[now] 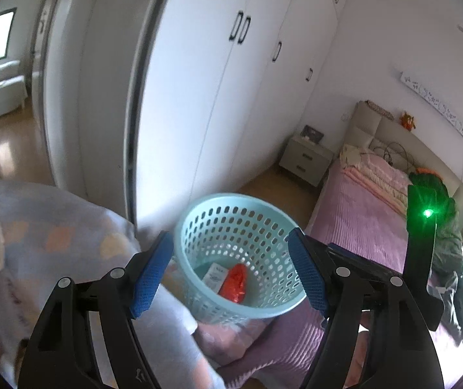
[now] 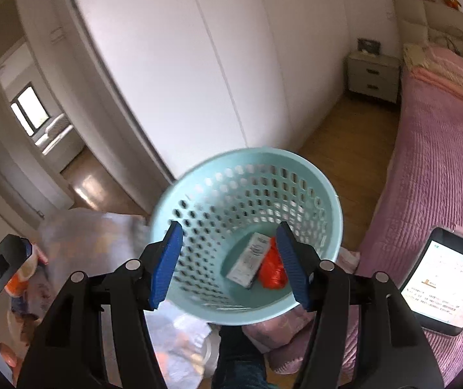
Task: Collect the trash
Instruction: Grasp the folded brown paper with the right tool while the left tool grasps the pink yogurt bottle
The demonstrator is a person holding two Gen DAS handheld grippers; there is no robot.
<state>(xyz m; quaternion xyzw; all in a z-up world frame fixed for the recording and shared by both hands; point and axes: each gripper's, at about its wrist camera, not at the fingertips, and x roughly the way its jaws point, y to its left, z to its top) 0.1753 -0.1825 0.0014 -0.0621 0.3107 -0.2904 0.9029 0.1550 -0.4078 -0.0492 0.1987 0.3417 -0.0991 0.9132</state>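
Both grippers, left gripper (image 1: pixel 231 269) and right gripper (image 2: pixel 228 262), spread empty; basket (image 2: pixel 325 194) at twelve o'clock holds box (image 2: pixel 249 261) and red wrapper (image 2: pixel 272 270), ready for more.

Right gripper (image 2: pixel 228 264), jaws apart, above a basket (image 2: pixel 328 194) holding a carton (image 2: pixel 249 261) touching a red wrapper (image 2: pixel 272 270); phone (image 2: pixel 448 280) on the bed (image 2: pixel 442 162).

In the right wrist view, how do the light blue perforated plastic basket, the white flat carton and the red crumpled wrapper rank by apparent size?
1. Light blue perforated plastic basket, clearly largest.
2. White flat carton and red crumpled wrapper inside it look similar; the gripper finger partly hides the wrapper, so I leave them unranked.
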